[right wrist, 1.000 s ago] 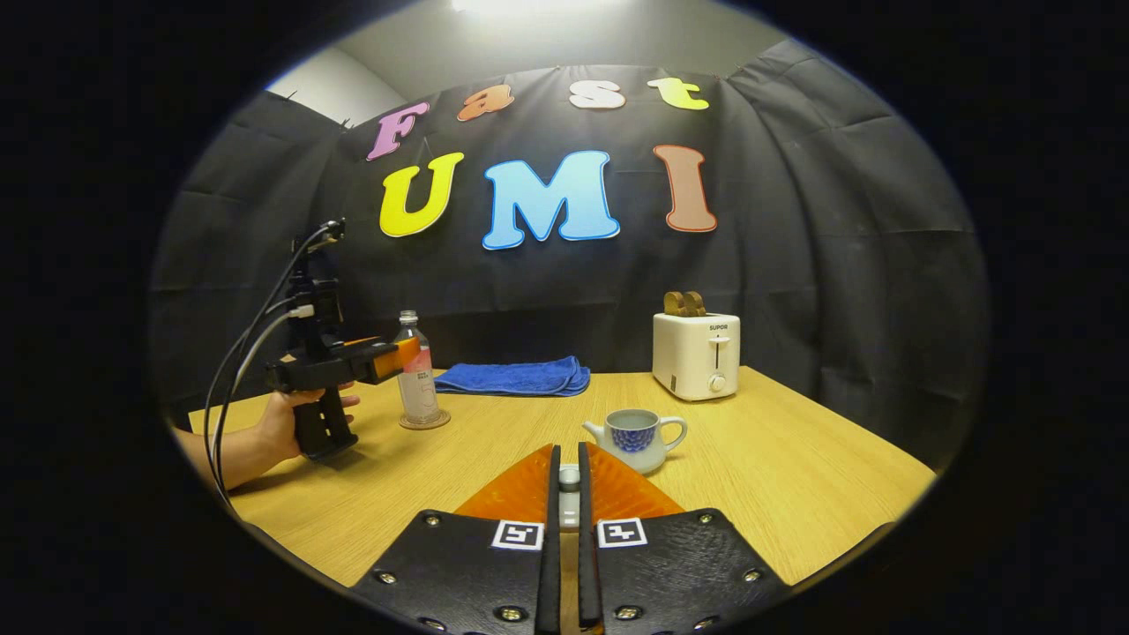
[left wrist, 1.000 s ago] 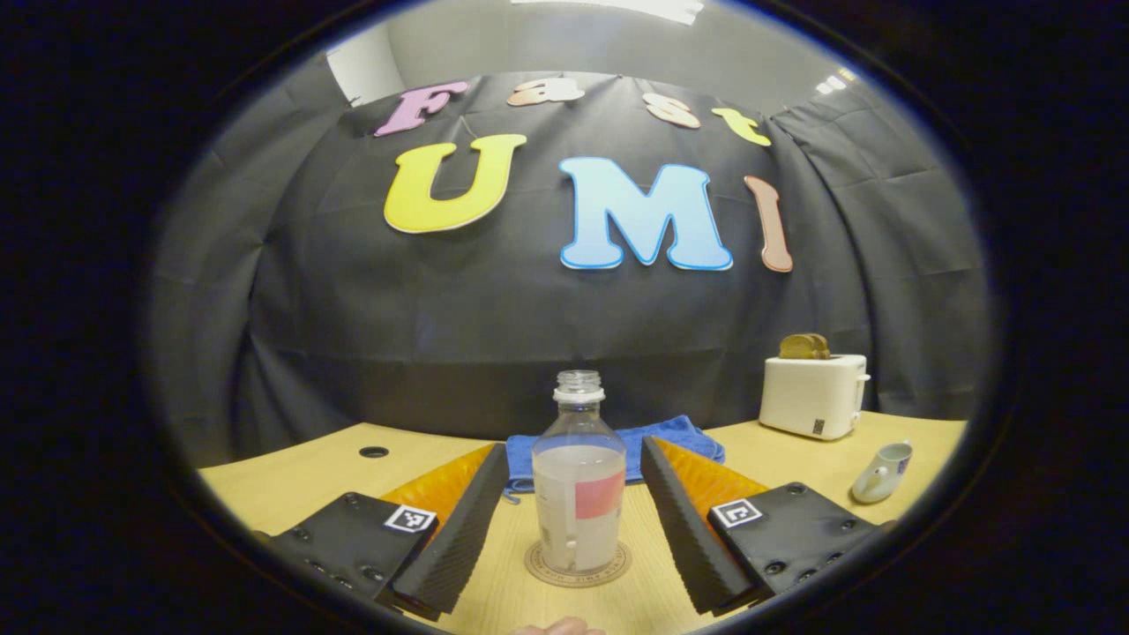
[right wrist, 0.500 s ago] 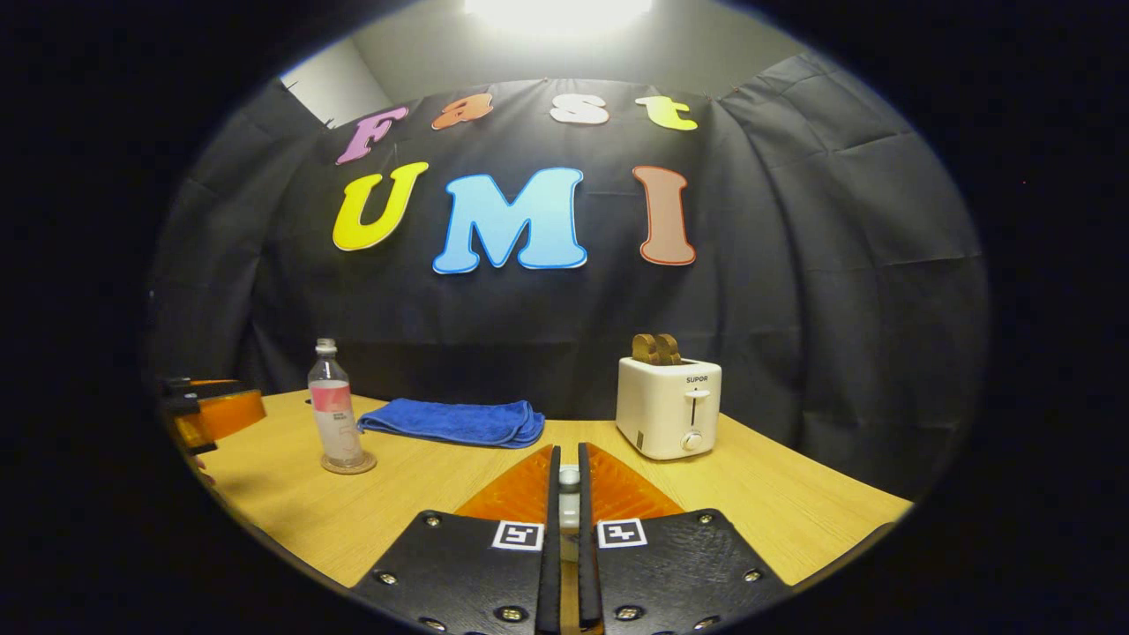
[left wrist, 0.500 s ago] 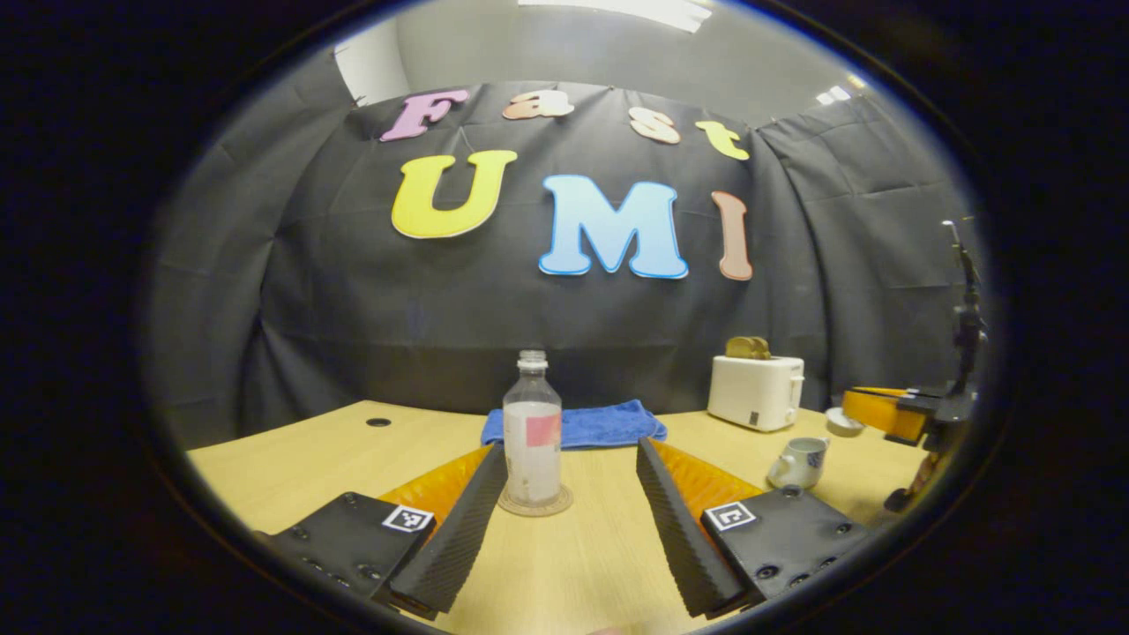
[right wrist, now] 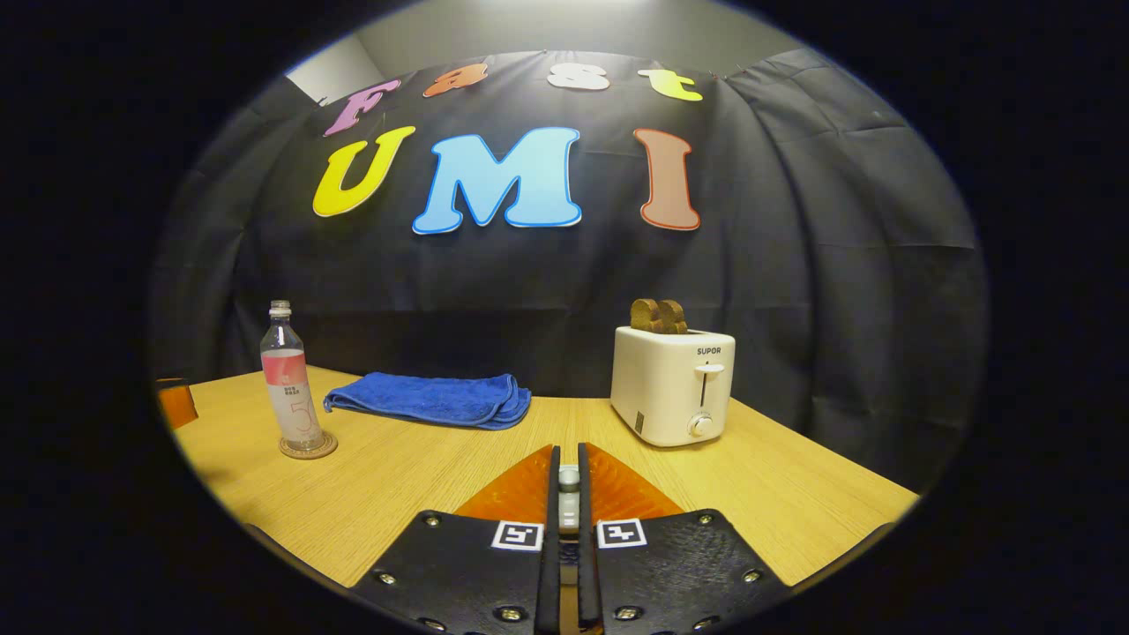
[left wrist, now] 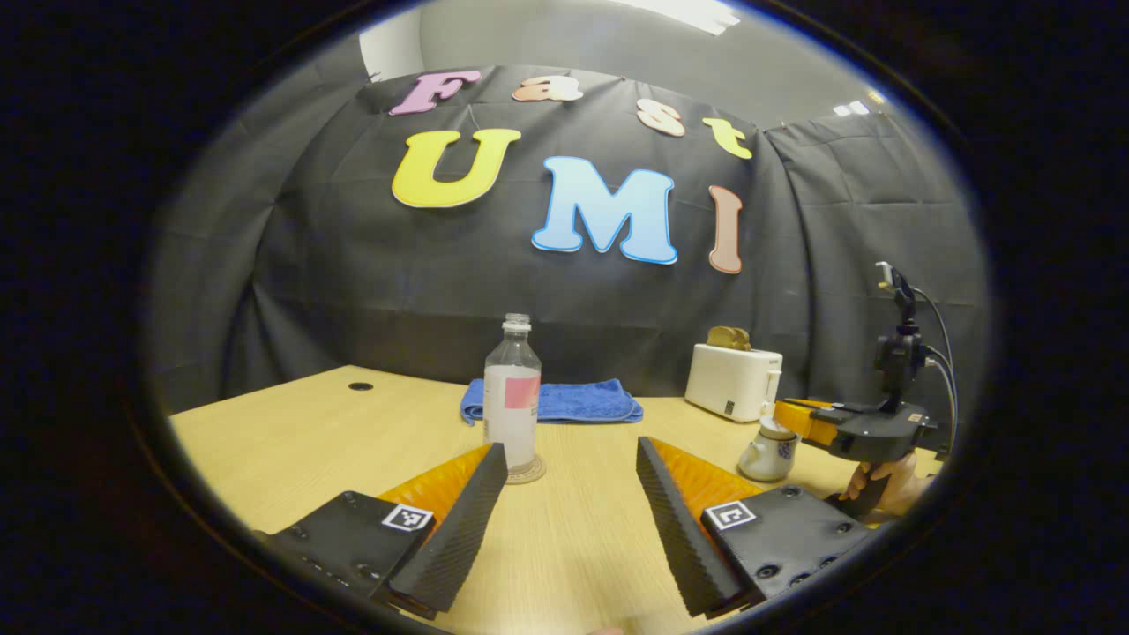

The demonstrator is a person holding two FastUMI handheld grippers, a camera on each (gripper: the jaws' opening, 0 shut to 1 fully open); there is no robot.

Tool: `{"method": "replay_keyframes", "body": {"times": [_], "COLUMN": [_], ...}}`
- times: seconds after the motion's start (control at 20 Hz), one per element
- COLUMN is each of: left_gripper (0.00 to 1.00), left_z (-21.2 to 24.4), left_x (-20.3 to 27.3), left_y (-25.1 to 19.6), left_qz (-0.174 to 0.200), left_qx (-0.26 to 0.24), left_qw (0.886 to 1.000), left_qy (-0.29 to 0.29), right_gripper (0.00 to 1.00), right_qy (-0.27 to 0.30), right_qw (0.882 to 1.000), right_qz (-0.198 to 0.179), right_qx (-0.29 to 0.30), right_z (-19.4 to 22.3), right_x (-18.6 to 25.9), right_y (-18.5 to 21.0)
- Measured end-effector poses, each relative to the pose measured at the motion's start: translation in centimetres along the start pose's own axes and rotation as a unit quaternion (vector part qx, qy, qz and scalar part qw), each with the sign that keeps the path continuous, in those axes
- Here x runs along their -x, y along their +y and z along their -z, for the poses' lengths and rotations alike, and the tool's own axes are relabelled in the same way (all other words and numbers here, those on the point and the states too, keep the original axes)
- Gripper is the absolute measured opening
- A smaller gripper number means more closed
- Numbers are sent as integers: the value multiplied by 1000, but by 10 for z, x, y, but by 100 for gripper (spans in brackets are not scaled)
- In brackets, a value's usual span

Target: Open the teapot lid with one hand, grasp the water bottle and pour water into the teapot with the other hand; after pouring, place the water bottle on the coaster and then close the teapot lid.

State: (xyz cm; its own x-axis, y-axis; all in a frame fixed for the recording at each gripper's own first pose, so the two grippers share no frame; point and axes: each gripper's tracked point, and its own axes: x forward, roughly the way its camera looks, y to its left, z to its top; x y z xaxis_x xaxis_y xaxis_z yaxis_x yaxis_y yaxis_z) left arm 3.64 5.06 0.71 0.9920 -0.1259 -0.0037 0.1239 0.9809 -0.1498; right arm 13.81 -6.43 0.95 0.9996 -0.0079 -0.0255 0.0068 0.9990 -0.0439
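A clear water bottle (left wrist: pixel 512 388) with a pink label and no cap stands upright on a round coaster (left wrist: pixel 529 474), also seen as the bottle (right wrist: pixel 289 388) on its coaster (right wrist: pixel 308 447). My left gripper (left wrist: pixel 571 450) is open, back from the bottle, with nothing between its fingers. A small white teapot (left wrist: pixel 769 451) with blue pattern sits at the right. My right gripper (left wrist: pixel 798 417), held by a hand (left wrist: pixel 882 481), reaches over the teapot's top. In the right gripper view, the right gripper (right wrist: pixel 569 459) is shut on the pale knob of the teapot lid (right wrist: pixel 569 481); the teapot itself is hidden below.
A white toaster (right wrist: pixel 672 384) holding bread stands at the back right, and also shows as the toaster (left wrist: pixel 732 381). A folded blue towel (right wrist: pixel 432 399) lies by the back wall behind the bottle. The wooden table (left wrist: pixel 291 432) has a small cable hole (left wrist: pixel 360 386).
My left gripper has drawn back from the bottle, which stays on the coaster. My right gripper has carried the lid over and lowered it onto the teapot's top.
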Motion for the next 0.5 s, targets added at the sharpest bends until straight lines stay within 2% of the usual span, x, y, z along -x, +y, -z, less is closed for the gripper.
{"method": "replay_keyframes", "body": {"times": [0.25, 0.5], "left_gripper": [99, 99], "left_z": [0, -1], "left_x": [1, 6], "left_y": [-3, -3], "left_qz": [1, -2], "left_qx": [-5, -12], "left_qw": [1000, 1000], "left_qy": [-2, -1], "right_gripper": [8, 13], "right_qy": [1, -9], "right_qw": [1000, 1000], "right_qz": [1, 6], "right_qx": [-10, -6], "right_z": [2, -5], "right_x": [0, 2], "right_y": [0, -3]}}
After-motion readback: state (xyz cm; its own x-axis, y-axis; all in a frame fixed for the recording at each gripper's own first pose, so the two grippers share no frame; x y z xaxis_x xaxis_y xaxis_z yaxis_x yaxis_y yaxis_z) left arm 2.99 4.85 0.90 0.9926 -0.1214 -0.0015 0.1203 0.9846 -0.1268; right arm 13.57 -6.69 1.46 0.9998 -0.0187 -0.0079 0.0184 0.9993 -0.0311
